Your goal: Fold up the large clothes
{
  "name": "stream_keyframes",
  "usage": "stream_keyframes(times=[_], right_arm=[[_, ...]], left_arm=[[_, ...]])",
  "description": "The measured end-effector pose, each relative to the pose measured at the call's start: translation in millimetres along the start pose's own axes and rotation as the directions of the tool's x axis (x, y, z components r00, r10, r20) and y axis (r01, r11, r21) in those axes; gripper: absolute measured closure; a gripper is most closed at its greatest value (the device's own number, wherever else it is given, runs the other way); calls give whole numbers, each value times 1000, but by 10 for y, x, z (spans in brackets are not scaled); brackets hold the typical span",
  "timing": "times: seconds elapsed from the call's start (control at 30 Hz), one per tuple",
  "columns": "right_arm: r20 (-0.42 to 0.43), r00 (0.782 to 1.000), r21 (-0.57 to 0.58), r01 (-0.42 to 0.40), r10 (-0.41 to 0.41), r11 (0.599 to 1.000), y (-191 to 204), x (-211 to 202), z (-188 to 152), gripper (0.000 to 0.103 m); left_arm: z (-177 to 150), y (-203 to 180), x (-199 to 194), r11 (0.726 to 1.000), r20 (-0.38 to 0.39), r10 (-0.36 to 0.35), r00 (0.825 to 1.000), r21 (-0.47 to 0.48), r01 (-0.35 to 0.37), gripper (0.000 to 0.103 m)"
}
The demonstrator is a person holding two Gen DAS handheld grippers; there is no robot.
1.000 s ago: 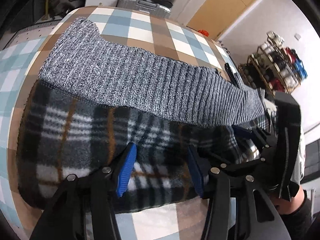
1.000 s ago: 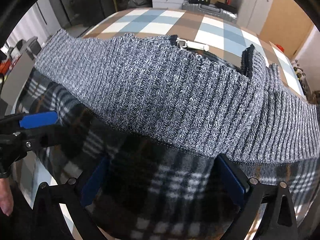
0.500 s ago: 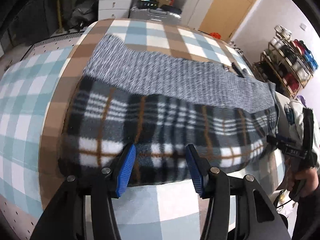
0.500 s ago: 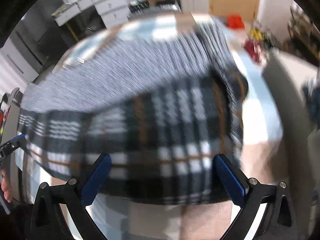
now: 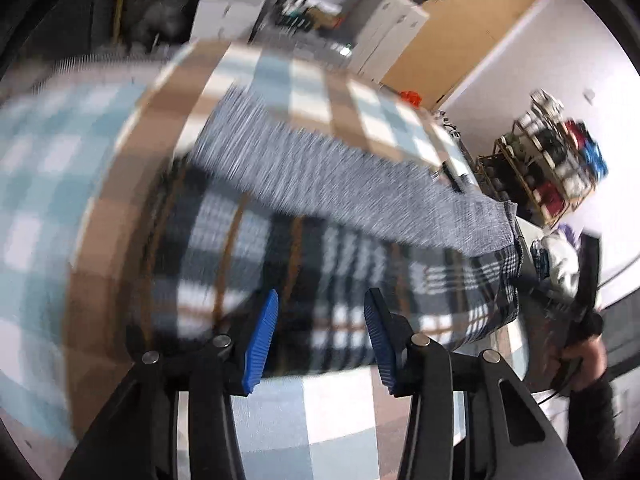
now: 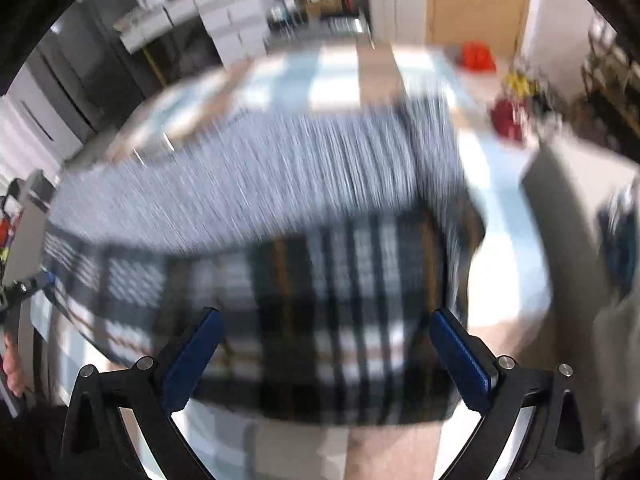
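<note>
A folded garment lies on the checked table (image 5: pixel 60 208): a black, white and brown plaid fleece part (image 5: pixel 340 280) nearest me and a grey ribbed knit part (image 5: pixel 320 168) beyond it. It also shows in the right wrist view, plaid (image 6: pixel 320 312) in front and grey knit (image 6: pixel 260 176) behind. My left gripper (image 5: pixel 320 340) is open and empty, just off the plaid's near edge. My right gripper (image 6: pixel 328 356) is wide open and empty over the plaid's near edge; it also shows at the far right of the left wrist view (image 5: pixel 580 304). Both views are motion-blurred.
White drawer units (image 5: pixel 236 4) and a cabinet (image 5: pixel 392 28) stand behind the table. A shelf rack with coloured items (image 5: pixel 560 160) is at the right. A red object (image 6: pixel 478 56) lies on the floor beyond the table. Bare tablecloth (image 5: pixel 340 412) lies under my left gripper.
Both grippers have pulled back and up from the garment, which now lies folded on the table. Both views have swung and blurred; more of the room shows.
</note>
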State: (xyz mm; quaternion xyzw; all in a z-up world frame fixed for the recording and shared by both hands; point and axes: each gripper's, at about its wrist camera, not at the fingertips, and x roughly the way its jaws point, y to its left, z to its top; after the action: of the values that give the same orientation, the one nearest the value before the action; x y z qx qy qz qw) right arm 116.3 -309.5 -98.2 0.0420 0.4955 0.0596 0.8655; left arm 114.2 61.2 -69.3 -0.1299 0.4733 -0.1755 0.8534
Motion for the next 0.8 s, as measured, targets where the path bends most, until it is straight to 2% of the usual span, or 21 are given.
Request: stream_keyframes(times=[0.1,0.2,0.27,0.3,0.43,0.53,0.6,0.67,0.73,0.8], right_arm=[[52,998,-94,41,-36,995,123,29,263,0],[-14,995,-122,100,-103,987,85,375,479,0],[-85,989,-103,110,-119,989,-4,683,575,0],[-105,988,-99,101,-111,990,22,737,513,0],[-128,988,-82,82,-92,993,-20,819,460,0],[-147,986,-71,66,-76,995,-61,819,488,0],[-131,988,-74,69,-78,995,-46,759,482,0],[-93,993,-72,65,-72,995,6,572,470,0],[-2,1000,-46,18,-19,999,39,296,379,0],[24,997,-23,-66,66,998,90,117,215,0]], left_arm=[[189,-150,78,994,7,77,997,82,-78,59],[382,16,349,987,-25,156,987,47,-154,59],[388,221,473,993,-61,111,992,-25,-113,59],[381,308,479,995,-54,83,995,-46,-85,59],[363,336,552,997,-61,68,996,-17,-69,59],[400,369,610,997,-53,55,997,-41,-58,59],[400,342,573,997,-53,53,997,-52,-56,59],[333,238,413,996,-40,84,996,-31,-85,59],[277,114,281,991,-3,128,992,27,-128,59],[169,22,223,973,27,211,977,88,-213,59]])
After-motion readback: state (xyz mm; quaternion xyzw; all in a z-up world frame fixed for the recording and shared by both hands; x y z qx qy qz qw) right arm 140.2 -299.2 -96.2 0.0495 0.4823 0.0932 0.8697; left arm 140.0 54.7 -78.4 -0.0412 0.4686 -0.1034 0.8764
